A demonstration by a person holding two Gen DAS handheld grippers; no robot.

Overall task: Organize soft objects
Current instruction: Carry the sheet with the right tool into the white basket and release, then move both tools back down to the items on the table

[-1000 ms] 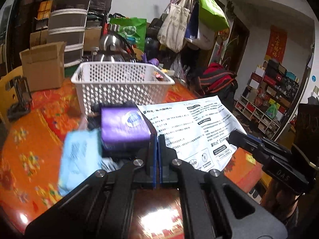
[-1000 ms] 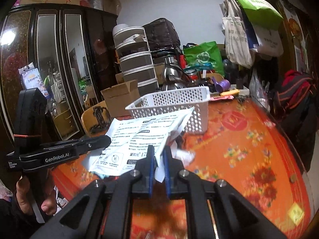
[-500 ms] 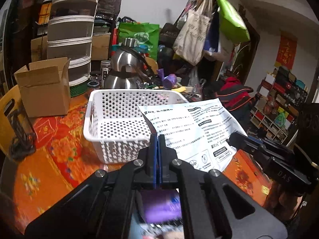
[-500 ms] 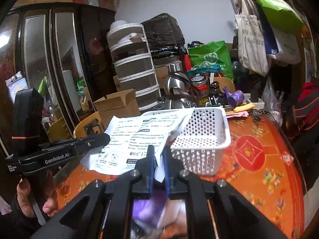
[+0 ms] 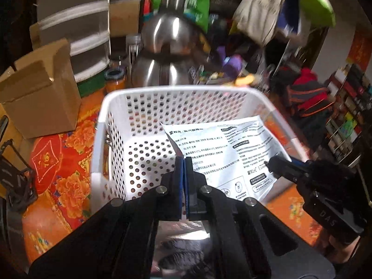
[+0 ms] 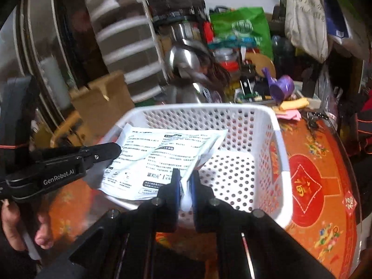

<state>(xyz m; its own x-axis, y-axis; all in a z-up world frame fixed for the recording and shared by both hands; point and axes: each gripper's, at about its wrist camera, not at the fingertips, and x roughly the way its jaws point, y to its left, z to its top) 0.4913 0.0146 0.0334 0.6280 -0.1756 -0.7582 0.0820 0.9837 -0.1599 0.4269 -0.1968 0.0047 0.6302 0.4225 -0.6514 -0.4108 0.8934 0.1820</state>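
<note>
A flat white printed packet (image 5: 223, 153) (image 6: 160, 155) hangs stretched between both grippers above the white perforated basket (image 5: 102, 125) (image 6: 276, 139). My left gripper (image 5: 184, 162) is shut on the packet's left corner. My right gripper (image 6: 185, 176) is shut on its other edge, and it also shows from the side in the left wrist view as the right gripper (image 5: 270, 162). The left gripper (image 6: 117, 148) likewise shows from the side in the right wrist view, with a hand (image 6: 14, 227) around its handle. The basket's inside looks bare beneath the packet.
The basket stands on a red and orange floral tablecloth (image 5: 58, 162) (image 6: 313, 186). Behind it are a steel kettle (image 5: 162, 55), a cardboard box (image 5: 39, 93), stacked drawers (image 5: 76, 23), a purple cup (image 6: 281, 88) and hanging bags (image 5: 255, 7).
Both grippers have carried the packet forward from over the purple and blue packs to above the basket. The packs have dropped out of view below. Both grips are unchanged.
</note>
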